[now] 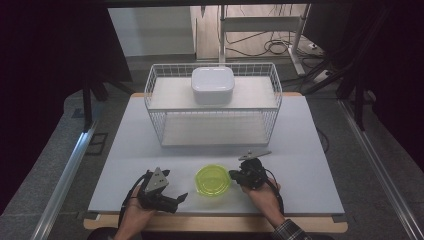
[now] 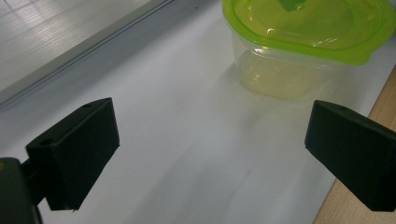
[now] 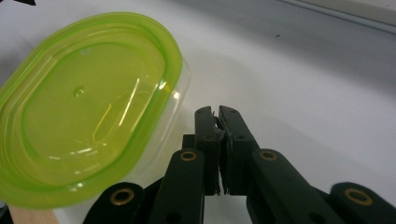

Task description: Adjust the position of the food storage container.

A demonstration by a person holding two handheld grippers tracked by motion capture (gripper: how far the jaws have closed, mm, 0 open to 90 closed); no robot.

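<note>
Lidded green container (image 1: 213, 180) near the front edge of the white surface (image 1: 300, 150), between the two grippers, upright with its lid on. Left gripper (image 1: 176, 199) low beside it, fingers (image 2: 74, 154) spread wide with nothing between them, container just ahead and apart from them. Right gripper (image 1: 234, 175) just beside the container's other side, fingers (image 3: 208, 140) pressed nearly together and empty; behind, a wire basket (image 1: 160, 107) with a white box (image 1: 213, 85) on its shelf.

High cam overhead; gripper cams close, share container (image 2: 308, 42).
</note>
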